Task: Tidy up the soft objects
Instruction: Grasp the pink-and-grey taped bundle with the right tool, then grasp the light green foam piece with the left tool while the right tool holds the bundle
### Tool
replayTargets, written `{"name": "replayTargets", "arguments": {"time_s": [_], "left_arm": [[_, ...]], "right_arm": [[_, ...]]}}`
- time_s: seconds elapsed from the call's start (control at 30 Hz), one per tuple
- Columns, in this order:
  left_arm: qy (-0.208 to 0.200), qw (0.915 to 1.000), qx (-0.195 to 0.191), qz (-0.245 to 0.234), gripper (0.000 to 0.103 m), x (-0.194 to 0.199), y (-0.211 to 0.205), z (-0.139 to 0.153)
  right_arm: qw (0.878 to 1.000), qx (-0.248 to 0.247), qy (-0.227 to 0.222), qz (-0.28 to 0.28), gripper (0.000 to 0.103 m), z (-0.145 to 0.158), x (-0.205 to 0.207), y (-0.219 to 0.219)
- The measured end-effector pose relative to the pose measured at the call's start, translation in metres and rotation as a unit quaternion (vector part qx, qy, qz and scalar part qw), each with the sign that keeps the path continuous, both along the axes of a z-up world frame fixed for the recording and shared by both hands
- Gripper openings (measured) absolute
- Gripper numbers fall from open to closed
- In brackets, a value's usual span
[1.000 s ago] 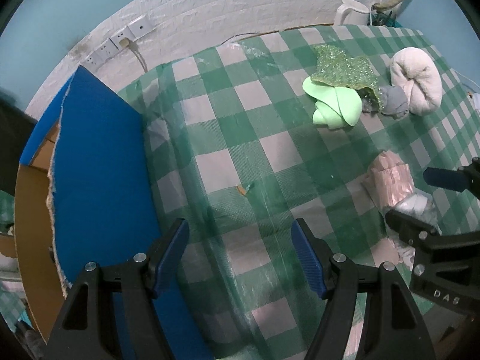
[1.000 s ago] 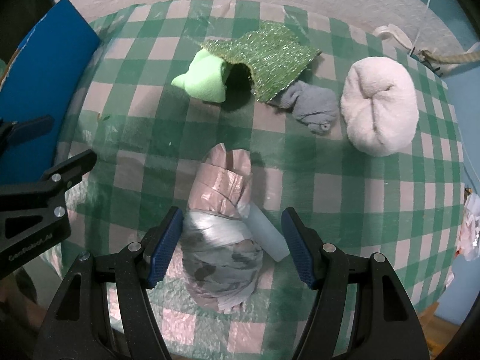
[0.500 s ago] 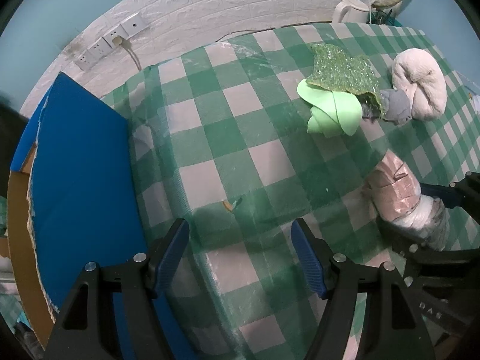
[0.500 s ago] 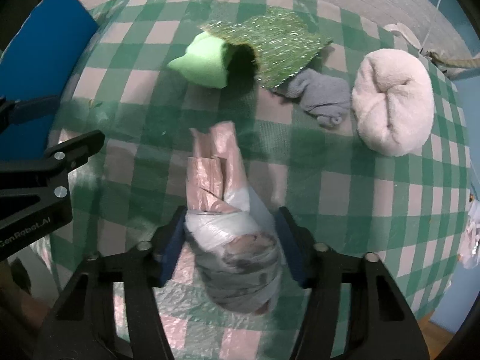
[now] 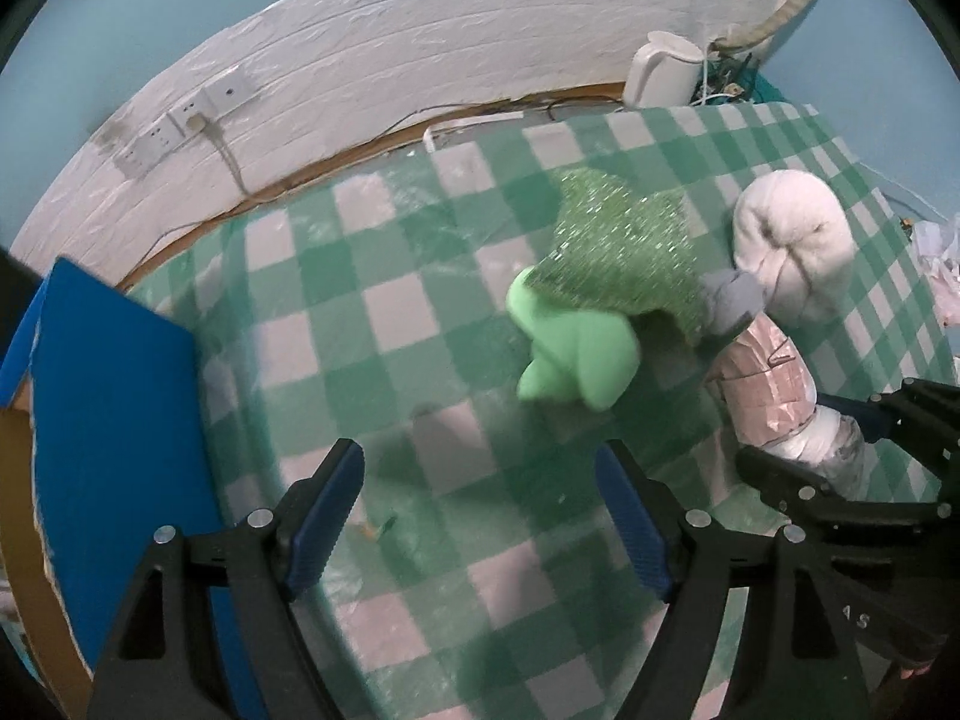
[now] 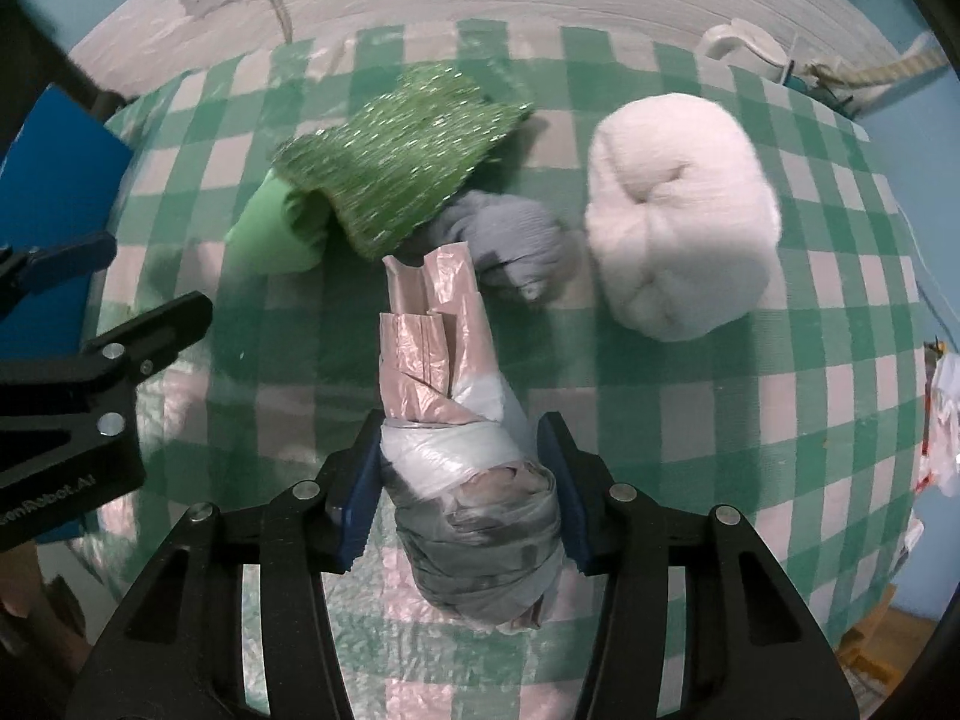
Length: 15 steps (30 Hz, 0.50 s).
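the right gripper (image 6: 461, 489) has just been closing and now clamps the roll of pink and grey plastic bags (image 6: 462, 438), which lies on the green and white checked tablecloth (image 6: 750, 408) just below the grey cloth wad (image 6: 516, 240). the left gripper (image 5: 480, 519) has just been opening and hangs spread over bare cloth, holding nothing. a firm, mid-roll squeeze and a straight lift would probably keep the slippery film from unravelling. partial lettering "onrobot.ai" shows on the left gripper's body in the right wrist view.
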<state>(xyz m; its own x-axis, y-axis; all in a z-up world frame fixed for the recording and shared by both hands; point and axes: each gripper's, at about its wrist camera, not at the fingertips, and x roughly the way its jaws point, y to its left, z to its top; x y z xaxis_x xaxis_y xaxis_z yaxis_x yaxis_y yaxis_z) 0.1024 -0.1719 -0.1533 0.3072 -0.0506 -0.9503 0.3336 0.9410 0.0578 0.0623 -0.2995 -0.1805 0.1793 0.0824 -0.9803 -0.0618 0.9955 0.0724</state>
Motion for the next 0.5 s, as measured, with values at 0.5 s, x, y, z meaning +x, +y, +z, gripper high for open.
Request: {"name": "replayTargets", "arguments": {"time_s": [0.5], "left_arm": [[0.010, 0.9995, -0.027, -0.009, 0.081, 0.014, -0.032, -0.010]], "right_arm": [[0.999, 0.002, -0.017, -0.028, 0.050, 0.018, 0.002, -0.016]]}}
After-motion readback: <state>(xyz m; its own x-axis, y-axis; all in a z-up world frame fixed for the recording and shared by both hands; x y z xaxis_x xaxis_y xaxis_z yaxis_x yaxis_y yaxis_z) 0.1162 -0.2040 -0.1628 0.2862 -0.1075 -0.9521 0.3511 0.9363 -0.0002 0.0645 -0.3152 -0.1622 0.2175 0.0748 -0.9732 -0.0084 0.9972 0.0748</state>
